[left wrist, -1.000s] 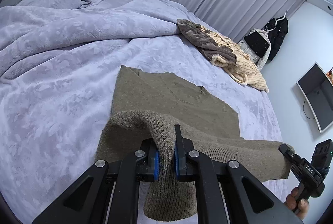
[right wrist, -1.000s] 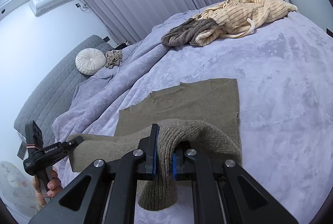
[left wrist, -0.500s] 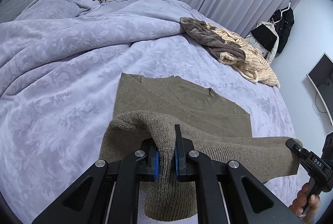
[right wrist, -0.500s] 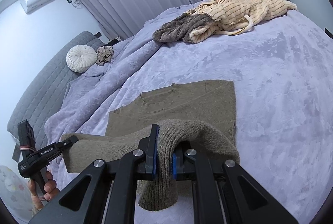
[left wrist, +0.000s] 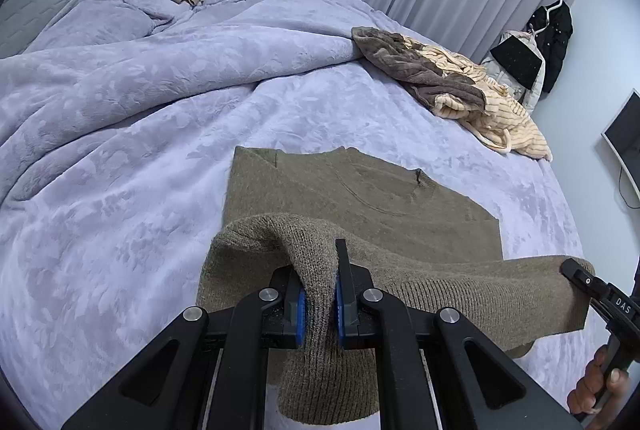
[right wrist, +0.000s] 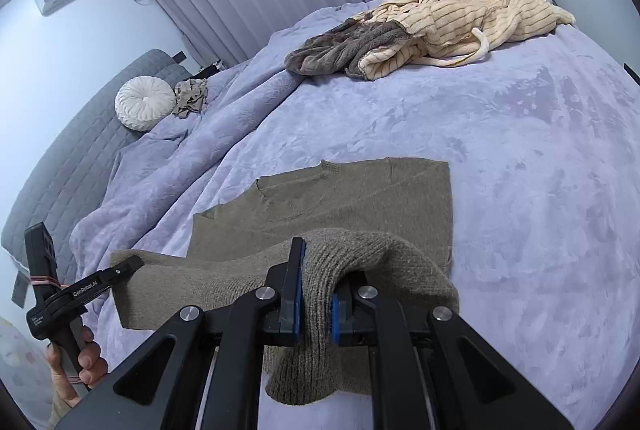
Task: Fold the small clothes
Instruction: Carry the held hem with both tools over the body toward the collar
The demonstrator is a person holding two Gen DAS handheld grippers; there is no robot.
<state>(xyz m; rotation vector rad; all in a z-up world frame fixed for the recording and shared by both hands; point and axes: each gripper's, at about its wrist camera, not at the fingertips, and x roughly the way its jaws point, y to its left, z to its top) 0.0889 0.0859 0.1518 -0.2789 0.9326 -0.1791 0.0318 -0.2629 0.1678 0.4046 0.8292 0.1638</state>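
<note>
Olive-brown knitted sweater (left wrist: 360, 198) lying on the lavender plush bed cover (left wrist: 120, 134), collar end spread flat further up the bed, hem end raised off the cover. Left tongs (left wrist: 320, 290) pressed together on one bunched corner of the ribbed hem; right tongs (right wrist: 316, 310) pinching the other corner likewise, knit squeezed between the blue pads (right wrist: 298, 314) and drooping below them. Hem edge stretched in a near-straight line between the two pairs of tongs, crosswise to the sweater's long axis, which runs from the tongs away towards the collar (left wrist: 384, 186). Flat half directly ahead of both tongs and below them, so a fold probably in hand: hem to be carried forward over the body and laid near the collar. Neither hand plainly nearer the collar; both corners about level, which looks good for a square fold. Well apart at the far side of the bed, a heap of a grey-brown fleece garment (right wrist: 344, 46) and a cream striped garment (right wrist: 472, 18), not in the way.
</note>
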